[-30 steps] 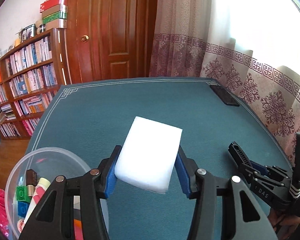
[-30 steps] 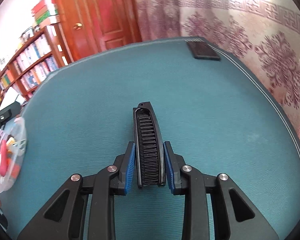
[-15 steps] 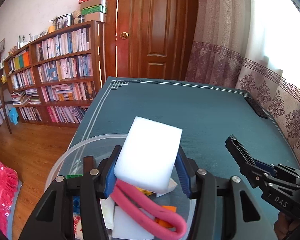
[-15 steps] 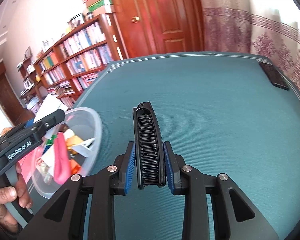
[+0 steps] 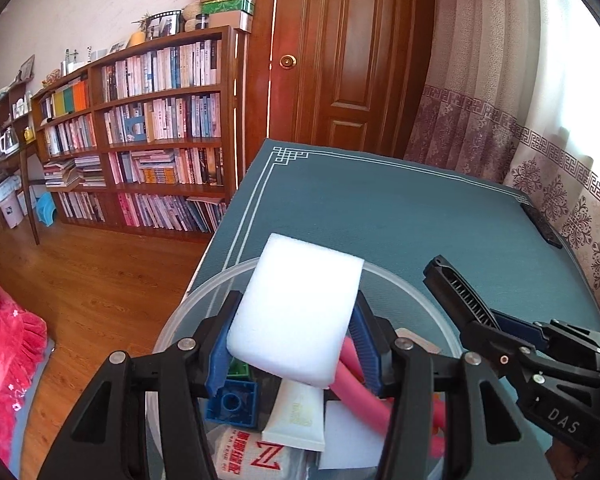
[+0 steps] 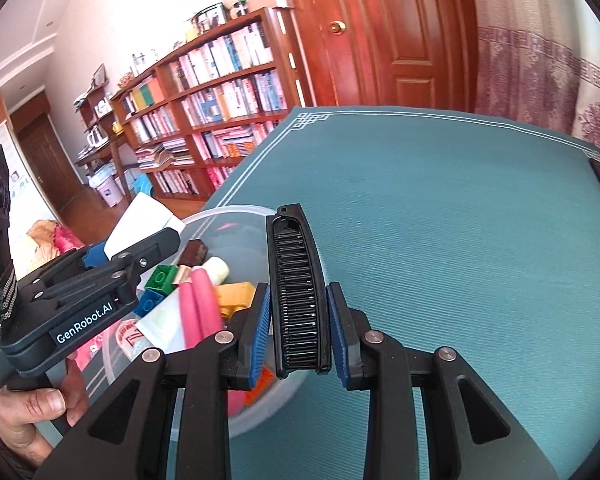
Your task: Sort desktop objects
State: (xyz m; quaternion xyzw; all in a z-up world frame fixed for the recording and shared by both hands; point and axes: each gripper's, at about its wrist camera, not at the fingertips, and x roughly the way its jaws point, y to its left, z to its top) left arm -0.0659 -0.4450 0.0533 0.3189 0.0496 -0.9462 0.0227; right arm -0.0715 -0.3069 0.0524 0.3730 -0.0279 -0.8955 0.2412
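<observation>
A: What is the left gripper (image 5: 296, 344) holding right now?

B: Its blue pads are pressing on both sides of the white sponge (image 5: 296, 312), and it is hanging over the clear bowl (image 5: 404, 282) at the table's near left corner.

A: And the right gripper (image 6: 298, 332)?

B: It is clamping the black comb (image 6: 296, 292) lengthwise, with the tip just reaching past the bowl's rim.

A: So how should the drop go?

B: I'd lower the sponge a little before parting the pads; it looks light and springy, so from high up it may bounce off the pink tube (image 5: 364, 396) and the blue brick (image 5: 232, 402) already piled inside.

A: And the comb?

B: I'd bring it further over the bowl's middle first, keeping clear of the left gripper, since the two are crowding one opening.
</observation>
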